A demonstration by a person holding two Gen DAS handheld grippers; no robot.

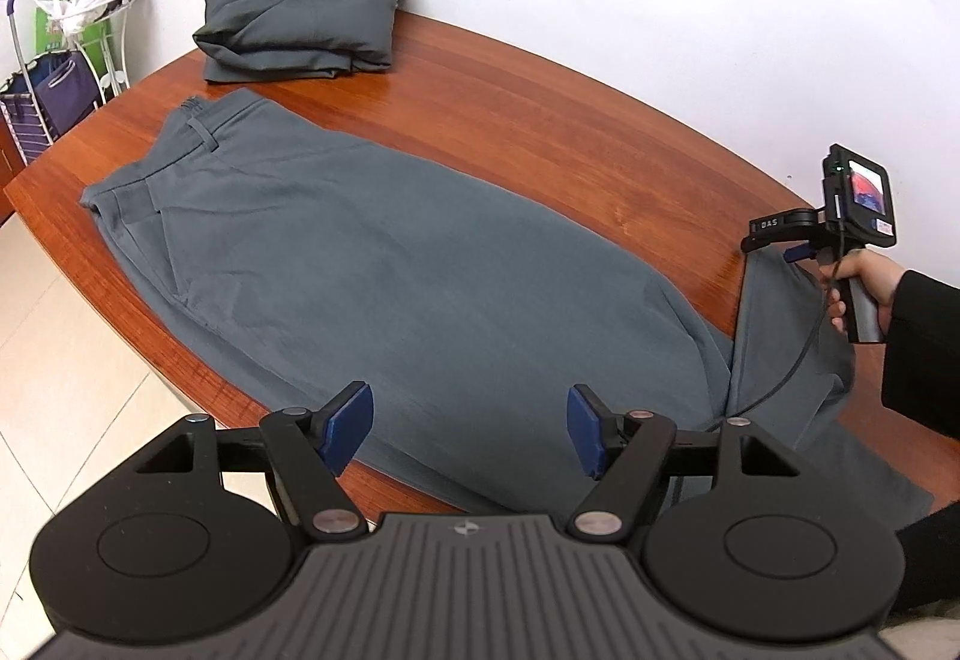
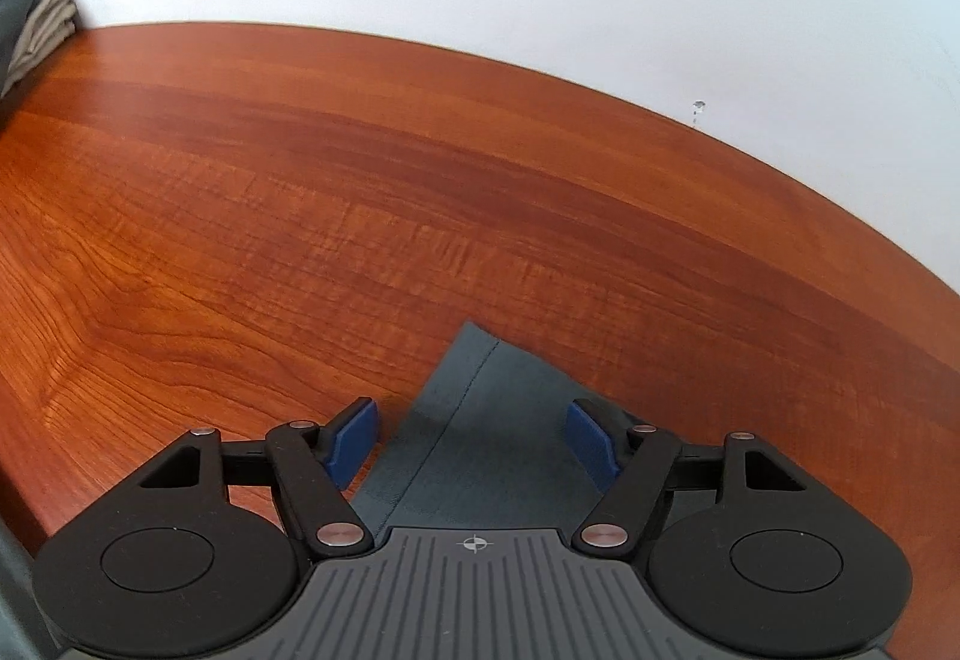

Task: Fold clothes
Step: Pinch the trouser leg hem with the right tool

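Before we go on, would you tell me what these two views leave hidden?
- Trousers: near edge hidden behind the left gripper, left wrist view.
- Trouser leg end: only its tip shows past the right gripper, right wrist view.
- Folded pile: its lower, lighter layers mostly covered by the grey garment.

Trousers [image 1: 372,276]: spread flat on the bench [image 1: 540,132], waistband toward its far left end, legs running to the near right. Folded garment pile [image 1: 300,0]: on the bench behind the waistband, against the wall. Wire rack [image 1: 66,54]: on the floor, beyond the bench's left end.
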